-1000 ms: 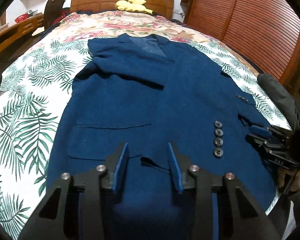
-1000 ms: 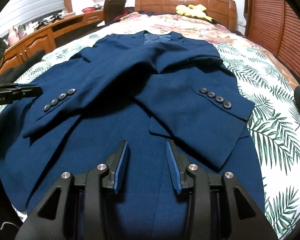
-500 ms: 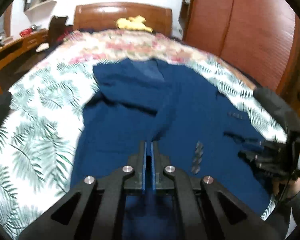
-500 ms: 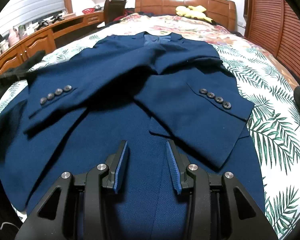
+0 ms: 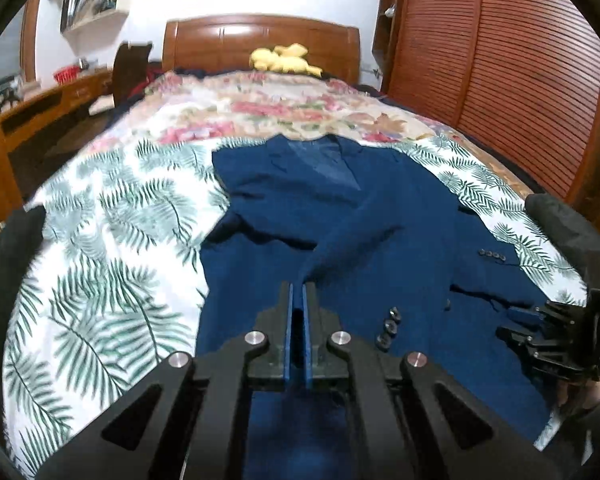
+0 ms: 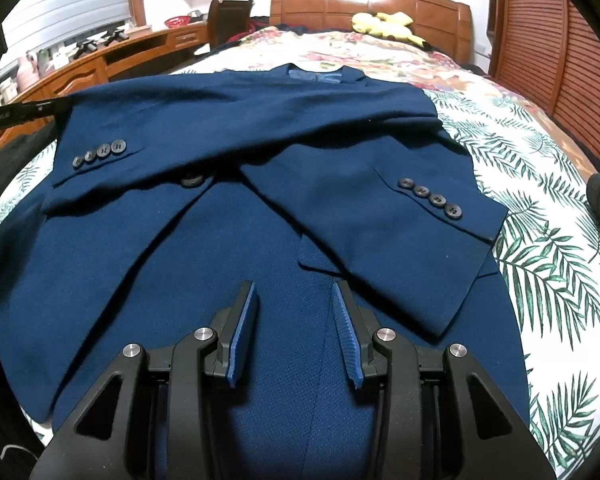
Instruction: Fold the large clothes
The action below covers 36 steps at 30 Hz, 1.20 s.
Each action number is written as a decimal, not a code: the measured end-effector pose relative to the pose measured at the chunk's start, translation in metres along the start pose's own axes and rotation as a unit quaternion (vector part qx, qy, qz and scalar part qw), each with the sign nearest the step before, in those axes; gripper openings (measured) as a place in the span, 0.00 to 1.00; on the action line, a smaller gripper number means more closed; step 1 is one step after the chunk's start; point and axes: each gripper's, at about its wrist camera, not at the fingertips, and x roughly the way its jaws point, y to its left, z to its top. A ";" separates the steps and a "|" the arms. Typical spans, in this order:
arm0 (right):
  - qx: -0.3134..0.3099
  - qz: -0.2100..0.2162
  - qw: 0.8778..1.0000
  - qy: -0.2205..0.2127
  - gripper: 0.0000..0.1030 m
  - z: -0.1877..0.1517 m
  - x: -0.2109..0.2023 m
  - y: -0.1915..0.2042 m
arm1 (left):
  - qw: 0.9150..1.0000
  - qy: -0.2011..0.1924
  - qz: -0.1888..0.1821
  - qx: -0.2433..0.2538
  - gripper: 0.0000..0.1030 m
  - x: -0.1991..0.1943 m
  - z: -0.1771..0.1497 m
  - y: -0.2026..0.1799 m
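A navy blue suit jacket (image 6: 260, 240) lies face up on the bed, collar toward the headboard, both sleeves folded across the chest. It also shows in the left wrist view (image 5: 360, 240). My left gripper (image 5: 298, 292) is shut on a pinch of the jacket's cloth near the hem and lifts it; its tip shows at the left in the right wrist view (image 6: 20, 110). My right gripper (image 6: 294, 296) is open and empty just above the jacket's lower front; it shows at the right in the left wrist view (image 5: 548, 340).
The bed has a palm-leaf sheet (image 5: 112, 240) and a floral cover (image 5: 284, 108). A yellow plush toy (image 5: 284, 58) lies by the wooden headboard (image 6: 372, 4). A wooden desk (image 6: 112, 56) runs along the left, a slatted wardrobe (image 5: 500, 60) on the right.
My left gripper has closed on the jacket's cloth and risen, pulling the left sleeve and side of the jacket up and inward. My right gripper stays open in place.
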 end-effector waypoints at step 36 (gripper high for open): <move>-0.002 -0.002 1.000 -0.004 0.38 -0.001 -0.001 0.002 | 0.989 0.136 0.050 0.032 0.36 -0.039 -0.107 0.040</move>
